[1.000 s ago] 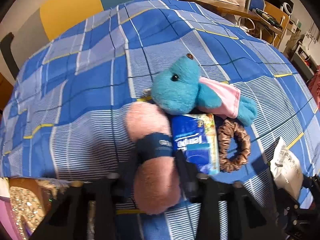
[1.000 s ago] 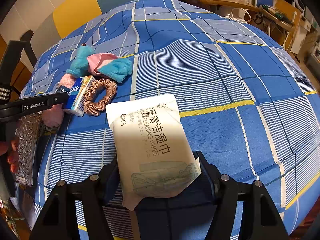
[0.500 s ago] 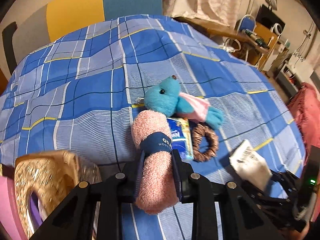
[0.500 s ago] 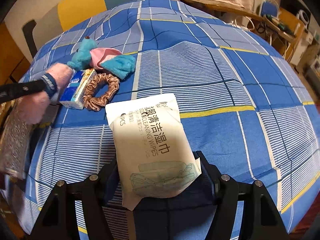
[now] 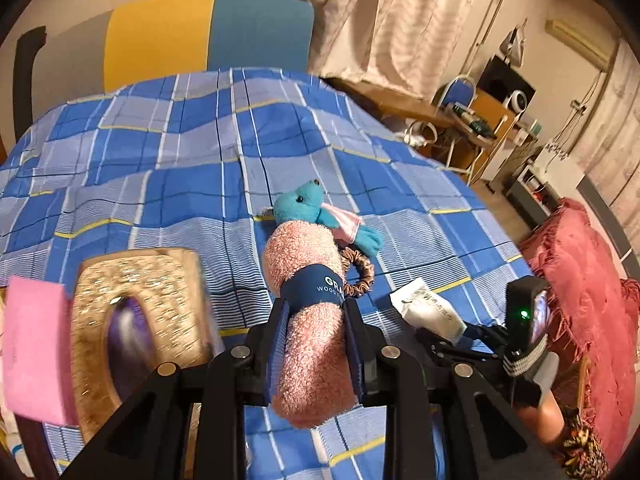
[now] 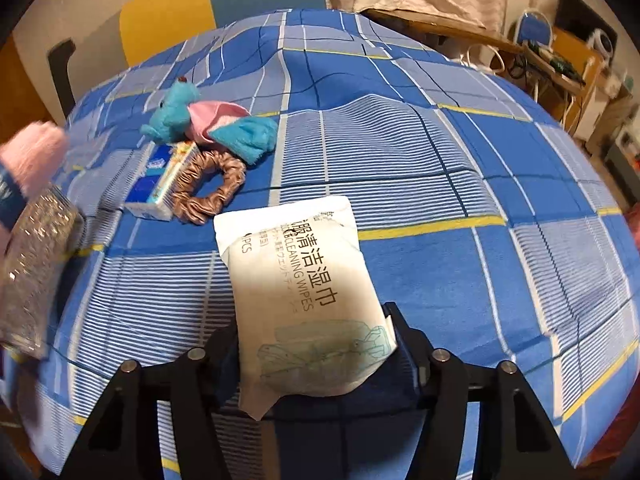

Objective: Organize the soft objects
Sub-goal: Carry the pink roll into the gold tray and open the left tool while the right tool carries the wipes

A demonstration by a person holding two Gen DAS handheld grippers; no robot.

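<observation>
Left gripper (image 5: 316, 344) pinches the pink rolled towel (image 5: 310, 320) below its navy band; the roll's lower end hangs behind the jaws, and the band's print is cut off after a few letters. In the left wrist view the towel covers most of the brown scrunchie (image 5: 360, 276) and all of the tissue pack (image 6: 162, 184), which shows only in the right wrist view, left of centre. The gold patterned box (image 5: 140, 312) at lower left is motion-blurred; its dark opening is hard to read. A pink flat thing (image 5: 34, 352) at the left edge is cropped (identity unclear). Right gripper (image 6: 316, 356) straddles the white wipes pack (image 6: 304, 292), jaws closing on it; the left finger is partly hidden, so I cannot tell if the pads press. Against the frame a second ago: the towel then lay on the checked bedspread (image 5: 160, 168) beside the blue plush toy (image 5: 308, 208); now it is lifted clear, and the bed sits lower in frame. The wipes pack is unmoved. Count: one towel, one plush, one scrunchie, one tissue pack, one wipes pack, one box, two grippers.
</observation>
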